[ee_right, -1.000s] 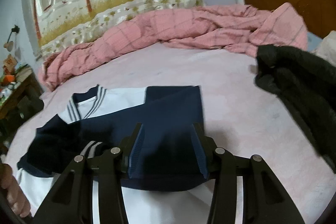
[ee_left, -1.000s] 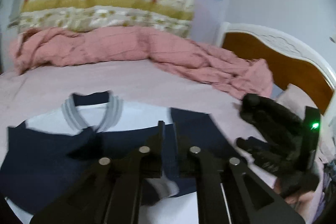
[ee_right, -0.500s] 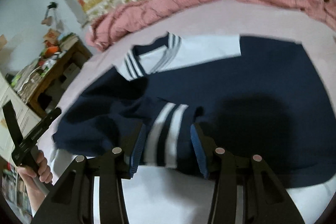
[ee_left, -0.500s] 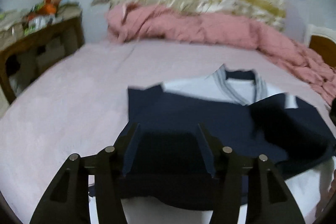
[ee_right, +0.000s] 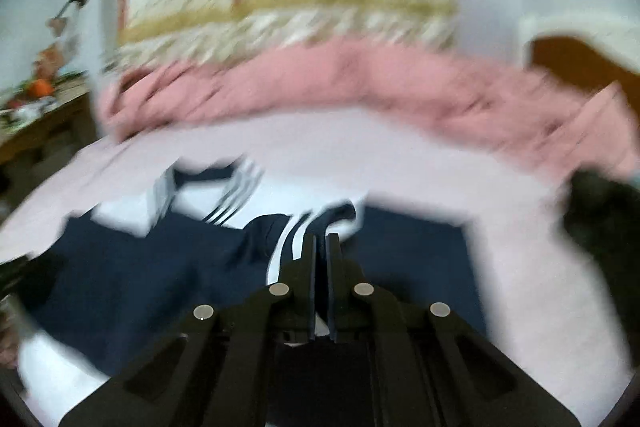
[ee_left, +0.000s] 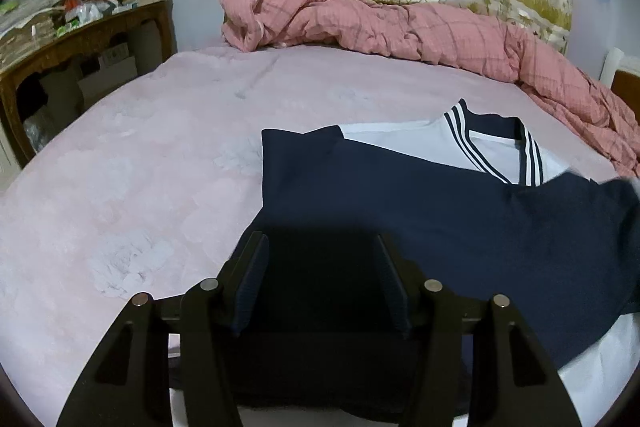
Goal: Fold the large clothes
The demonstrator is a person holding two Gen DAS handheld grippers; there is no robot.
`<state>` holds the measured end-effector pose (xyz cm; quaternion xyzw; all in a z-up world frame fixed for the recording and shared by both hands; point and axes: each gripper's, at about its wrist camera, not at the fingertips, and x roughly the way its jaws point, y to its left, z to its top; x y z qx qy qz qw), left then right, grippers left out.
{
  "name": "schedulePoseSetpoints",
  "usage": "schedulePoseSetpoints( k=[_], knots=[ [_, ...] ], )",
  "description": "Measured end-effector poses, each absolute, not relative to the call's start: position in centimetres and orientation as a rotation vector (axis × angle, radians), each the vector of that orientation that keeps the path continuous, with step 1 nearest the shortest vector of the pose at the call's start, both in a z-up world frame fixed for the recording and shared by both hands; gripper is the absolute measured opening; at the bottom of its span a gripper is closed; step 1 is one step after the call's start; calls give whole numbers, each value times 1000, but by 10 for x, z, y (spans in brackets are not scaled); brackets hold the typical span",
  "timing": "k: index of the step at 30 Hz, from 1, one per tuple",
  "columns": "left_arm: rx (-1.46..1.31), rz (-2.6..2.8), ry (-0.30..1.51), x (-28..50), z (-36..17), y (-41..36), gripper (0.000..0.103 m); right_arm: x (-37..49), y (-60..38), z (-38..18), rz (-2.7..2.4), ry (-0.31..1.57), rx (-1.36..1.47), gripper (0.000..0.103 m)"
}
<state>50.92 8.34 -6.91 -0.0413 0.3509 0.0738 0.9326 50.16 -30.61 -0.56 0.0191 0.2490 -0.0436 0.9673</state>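
Right wrist view, nearest first: the right gripper point(ee_right: 320, 241) has just clamped its jaws together, and the white-striped cuff point(ee_right: 294, 233) of the shirt's navy sleeve lies pinched at the fingertips; half a second ago the same cuff lay between parted jaws, ungripped. The picture is heavily smeared, so how deep the bite goes cannot be told. Judgement: the sleeve is now secured for carrying across the body of the garment, which reads as the sleeve-fold step, early to middle in the work. Left wrist view: the left gripper point(ee_left: 322, 247) stands with jaws apart over dark navy cloth near the shirt's left edge; its fingers point(ee_left: 256, 267) hold nothing, and whether they rest on the fabric or hang just above it cannot be told. A second ago these jaws were nearly together and looked toward the headboard side; they opened in the first half of that second and have stood at the same width since, now over the opposite side of the garment. Beyond both tools, the shirt point(ee_left: 440, 211), navy over white with a striped collar point(ee_left: 496, 143), lies flat on the pink bedsheet point(ee_left: 160, 155), already partly folded. Farther off, a rumpled pink quilt point(ee_left: 400, 23) runs along the far edge of the bed, well apart from the shirt, with a cluttered wooden desk point(ee_left: 80, 35) at far left.
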Motion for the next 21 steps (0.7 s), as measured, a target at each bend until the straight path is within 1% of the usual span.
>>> schedulePoseSetpoints(
  k=[2, 4, 5, 8, 10, 12, 13, 18, 20, 21],
  knots=[
    [-73, 161, 733, 512, -71, 82, 54, 510, -326, -3, -115, 520, 23, 4],
    [-66, 176, 753, 515, -74, 82, 54, 522, -343, -21, -146, 573, 36, 4],
    [-64, 177, 761, 516, -76, 82, 54, 533, -350, -36, -163, 634, 48, 4],
    [-55, 187, 777, 518, -79, 82, 59, 549, -352, -62, -176, 737, 37, 4],
    [-54, 188, 779, 517, -80, 82, 63, 550, -347, -63, -198, 745, 7, 4],
    [-52, 195, 784, 518, -80, 82, 74, 546, -348, -58, -211, 724, 14, 4],
    [-52, 200, 786, 518, -80, 82, 76, 544, -347, -56, -210, 717, 9, 4],
    [-47, 159, 736, 509, -69, 79, 78, 529, -348, -50, -196, 732, 12, 5],
    [-31, 158, 695, 503, -60, 76, 80, 520, -348, -39, -153, 699, 56, 10],
    [-25, 153, 667, 499, -54, 74, 81, 513, -349, -32, -140, 679, 83, 21]
  ],
)
